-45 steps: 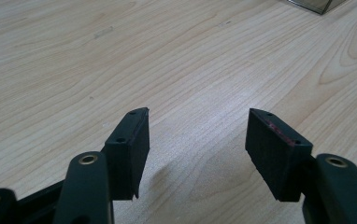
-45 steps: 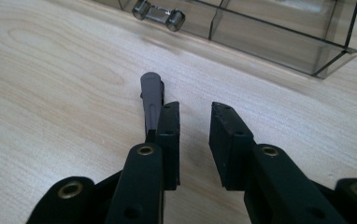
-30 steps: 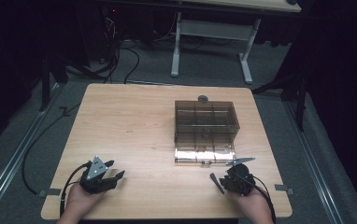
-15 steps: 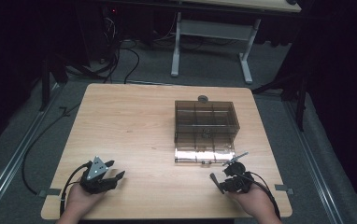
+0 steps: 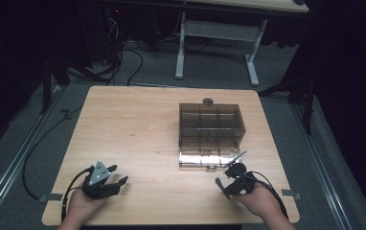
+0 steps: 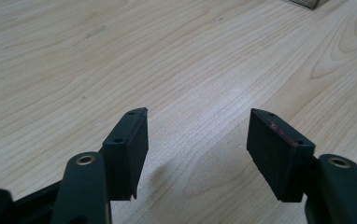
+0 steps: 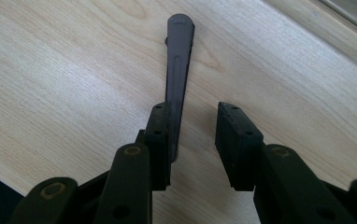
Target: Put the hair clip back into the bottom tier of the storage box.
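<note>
A slim dark grey tool handle (image 7: pixel 179 60) lies flat on the wooden table (image 5: pixel 138 129). Its near end sits between the jaws of my right gripper (image 7: pixel 193 126), against the left jaw, with a gap to the right jaw. That gripper is open. From above, the right gripper (image 5: pixel 226 184) is near the table's front right, with the handle (image 5: pixel 221 188) sticking out toward the front edge. My left gripper (image 5: pixel 119 175) rests at the front left. It is open (image 6: pixel 197 135) over bare wood, with nothing between its jaws.
A clear brown compartment box (image 5: pixel 211 132) stands right of centre, just beyond the right gripper. A small round dark object (image 5: pixel 208 101) lies behind the box. Cables trail from both grippers. The table edge (image 7: pixel 335 18) runs close past the right gripper.
The right hand has shifted slightly left and turned a little. The left gripper has stayed still.
</note>
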A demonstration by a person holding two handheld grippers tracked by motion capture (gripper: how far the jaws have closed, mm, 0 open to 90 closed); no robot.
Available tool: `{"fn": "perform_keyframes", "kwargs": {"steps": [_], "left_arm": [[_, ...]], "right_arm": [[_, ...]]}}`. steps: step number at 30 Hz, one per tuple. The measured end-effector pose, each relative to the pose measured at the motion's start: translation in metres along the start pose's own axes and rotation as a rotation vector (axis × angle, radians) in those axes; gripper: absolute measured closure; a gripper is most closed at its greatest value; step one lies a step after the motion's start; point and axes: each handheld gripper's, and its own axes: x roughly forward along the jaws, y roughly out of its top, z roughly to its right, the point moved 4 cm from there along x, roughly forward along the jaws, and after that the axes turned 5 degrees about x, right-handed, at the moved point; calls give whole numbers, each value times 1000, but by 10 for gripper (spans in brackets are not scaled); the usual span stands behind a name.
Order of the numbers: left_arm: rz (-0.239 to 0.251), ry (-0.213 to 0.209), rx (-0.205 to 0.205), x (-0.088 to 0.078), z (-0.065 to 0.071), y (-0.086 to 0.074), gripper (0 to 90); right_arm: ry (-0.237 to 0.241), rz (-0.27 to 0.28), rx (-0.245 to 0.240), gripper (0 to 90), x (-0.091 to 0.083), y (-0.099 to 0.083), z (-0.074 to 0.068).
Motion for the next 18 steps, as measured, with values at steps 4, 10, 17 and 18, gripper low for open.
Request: {"fn": "perform_keyframes", "kwargs": {"steps": [4, 10, 17, 18], "left_arm": [[-18, 1, 11, 2, 1, 0, 392], [-11, 4, 12, 1, 1, 0, 392], [-15, -3, 18, 2, 2, 0, 392], [-15, -3, 19, 2, 2, 0, 392]], "right_arm": [[-16, -28, -13, 652, 1, 3, -3], [-15, -45, -27, 656, 1, 10, -6], [-17, -56, -37, 676, 4, 20, -12], [-17, -56, -37, 676, 4, 20, -12]]}}
